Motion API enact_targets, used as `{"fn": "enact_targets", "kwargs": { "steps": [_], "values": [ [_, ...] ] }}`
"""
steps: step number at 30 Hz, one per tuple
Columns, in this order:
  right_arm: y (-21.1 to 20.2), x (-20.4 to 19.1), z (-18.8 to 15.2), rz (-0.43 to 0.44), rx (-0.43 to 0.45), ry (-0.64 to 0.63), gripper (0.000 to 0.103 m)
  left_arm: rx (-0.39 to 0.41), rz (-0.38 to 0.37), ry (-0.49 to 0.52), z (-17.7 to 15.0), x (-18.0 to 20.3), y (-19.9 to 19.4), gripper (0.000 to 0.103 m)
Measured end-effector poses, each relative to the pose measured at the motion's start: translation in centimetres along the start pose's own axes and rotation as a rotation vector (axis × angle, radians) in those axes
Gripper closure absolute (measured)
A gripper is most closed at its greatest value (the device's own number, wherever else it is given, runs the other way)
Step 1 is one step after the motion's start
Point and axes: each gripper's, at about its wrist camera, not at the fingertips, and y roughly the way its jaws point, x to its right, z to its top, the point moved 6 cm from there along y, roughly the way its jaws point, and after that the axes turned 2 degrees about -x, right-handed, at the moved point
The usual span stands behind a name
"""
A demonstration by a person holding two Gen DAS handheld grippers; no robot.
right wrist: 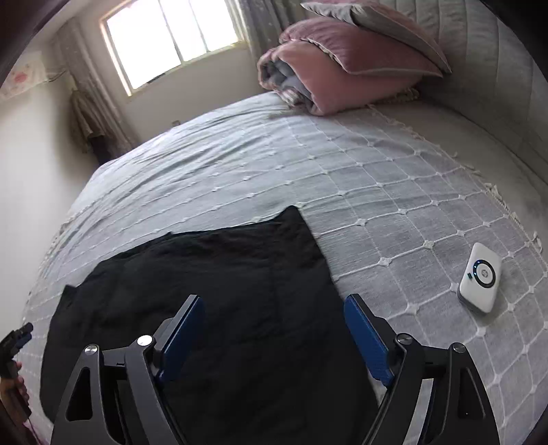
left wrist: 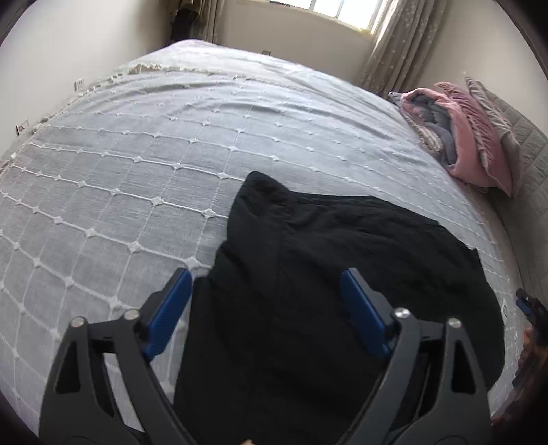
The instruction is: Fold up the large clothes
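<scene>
My left gripper [left wrist: 265, 294] and right gripper [right wrist: 274, 318] hover with jaws released, gripping nothing, above the black garment [right wrist: 212, 291], spread flat on the near bed [right wrist: 394, 212] for folding.

Daylight only, source = window [right wrist: 174, 44], blown out white, no detail in panes. In left view window [left wrist: 342, 10] at 12-1 o'clock, also clipped. Bedspread [left wrist: 137, 171] evenly lit, soft, no hard shadows. Black garment [right wrist: 205, 291] underexposed, folds barely readable. Strong fisheye bend, bed bulges like dome. Dark vignette in corners. Slight softness toward rim; centre sharp. Walls dimmer at 9 o'clock.
</scene>
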Motion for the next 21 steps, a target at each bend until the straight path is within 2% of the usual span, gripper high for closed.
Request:
{"fn": "enact_targets", "kwargs": {
  "steps": [2,7,10,12,16,21],
  "values": [
    [-1.5,-1.3,-1.0,0.005,0.007,-0.017,0.014,0.023,-0.042,0.007,-1.0,1.0,-2.5,0.003],
    [-4.5,-4.3,-3.4,0.025,0.019,-0.066,0.008,0.061,-0.142,0.017,-4.1,3.2,-7.3,0.001],
    [-5.7,-6.1,-5.2,0.045,0.024,-0.107,0.008,0.085,-0.197,-0.004,-5.8,3.9,-9.7,0.001],
    [-6.1,-7.2,-6.5,0.079,0.010,-0.136,0.008,0.141,-0.229,-0.040,-7.2,3.9,-11.2,0.001],
    [-5.9,-9.3,-9.3,0.114,-0.008,-0.209,0.008,0.184,-0.285,-0.063,-9.7,3.9,-12.1,0.001],
    [-4.5,-10.7,-12.7,0.136,-0.014,-0.257,0.008,0.172,-0.268,-0.090,-12.5,2.9,-11.4,0.001]
  ]
}}
